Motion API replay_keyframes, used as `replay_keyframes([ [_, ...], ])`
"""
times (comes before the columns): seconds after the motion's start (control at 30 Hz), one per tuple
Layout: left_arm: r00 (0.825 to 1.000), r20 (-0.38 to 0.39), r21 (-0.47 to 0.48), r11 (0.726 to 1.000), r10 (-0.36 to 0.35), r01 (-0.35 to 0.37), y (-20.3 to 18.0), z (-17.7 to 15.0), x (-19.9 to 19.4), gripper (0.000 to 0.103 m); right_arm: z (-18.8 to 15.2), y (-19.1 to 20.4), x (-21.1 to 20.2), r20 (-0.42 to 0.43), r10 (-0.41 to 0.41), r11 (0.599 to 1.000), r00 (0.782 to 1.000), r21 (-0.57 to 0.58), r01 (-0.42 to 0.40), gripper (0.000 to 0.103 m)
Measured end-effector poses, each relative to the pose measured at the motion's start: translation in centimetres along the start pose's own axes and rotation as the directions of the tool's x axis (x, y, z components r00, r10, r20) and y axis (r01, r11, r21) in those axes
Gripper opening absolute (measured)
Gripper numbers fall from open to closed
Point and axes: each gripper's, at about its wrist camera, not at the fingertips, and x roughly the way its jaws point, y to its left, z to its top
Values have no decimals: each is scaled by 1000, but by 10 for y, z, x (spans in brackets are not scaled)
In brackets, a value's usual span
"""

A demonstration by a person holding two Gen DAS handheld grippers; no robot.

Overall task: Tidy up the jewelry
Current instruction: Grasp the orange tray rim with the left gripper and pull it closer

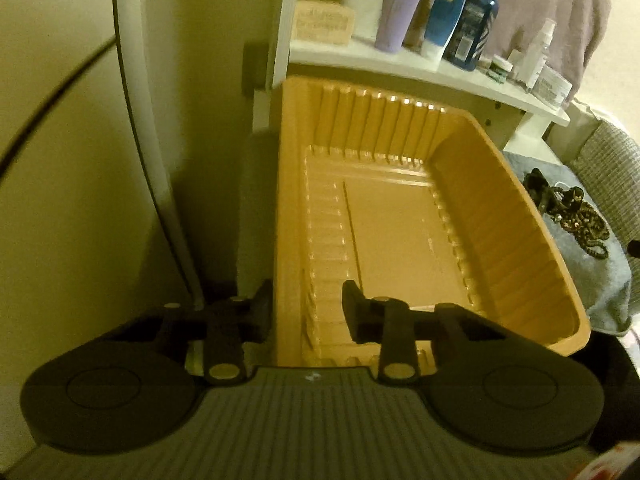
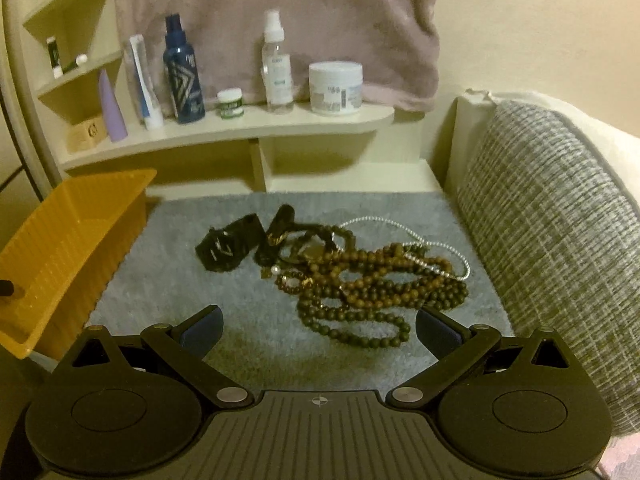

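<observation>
I have the left gripper (image 1: 308,308) straddling the near-left wall of the orange tray (image 1: 400,216), low in the left wrist frame: one finger sits outside the wall, the other inside. Whether the pads actually pinch the plastic I cannot tell (a gap seems to show beside the inner finger). The tray is empty and sits tilted in the right wrist view, at the left edge.

The right gripper (image 2: 318,330) hangs with its jaws spread wide and nothing between them, at the bottom of its frame, just short of the jewelry pile (image 2: 340,276). That pile lies mid-frame on the grey mat (image 2: 180,280): brown bead strands tangled with a pearl chain (image 2: 400,226) and a few dark pieces (image 2: 230,248) toward its left.

My reading is that this is the opening step: steady the tray, then start picking. The next move calls for lowering the right jaws over one bead strand at the near edge of the tangle and closing, expecting others to drag along.
</observation>
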Motion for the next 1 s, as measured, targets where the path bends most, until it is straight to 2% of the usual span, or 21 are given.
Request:
replay_keyframes([
  [0.17, 999, -26, -48, 998, -28, 27, 4, -2, 5, 27, 1, 3, 7, -11, -2, 1000, 1000, -9, 1, 102],
  [0.33, 999, -48, -74, 997, -24, 20, 6, 0, 7, 20, 3, 3, 11, -13, 4, 1000, 1000, -5, -4, 102],
  [0.53, 996, -85, -95, 995, -39, 31, 7, 2, 12, 20, 3, 1, 9, -7, 4, 1000, 1000, 9, -4, 102],
  [0.57, 995, -91, -97, 995, -41, 32, 7, 2, 13, 17, 3, 0, 8, -5, 3, 1000, 1000, 12, -3, 102],
  [0.63, 995, -94, -89, 996, -25, 17, 4, 4, 13, 8, 2, -1, 6, -2, 1, 1000, 1000, 18, -1, 102],
  [0.73, 995, -101, -85, 996, 4, -12, 1, 6, 9, 2, 2, -2, 5, 2, -6, 1000, 1000, 26, 6, 102],
  [1.0, 993, -65, -73, 992, 98, -103, -26, 16, -17, 2, -2, -9, 4, 14, 0, 999, 1000, 50, -1, 102],
])
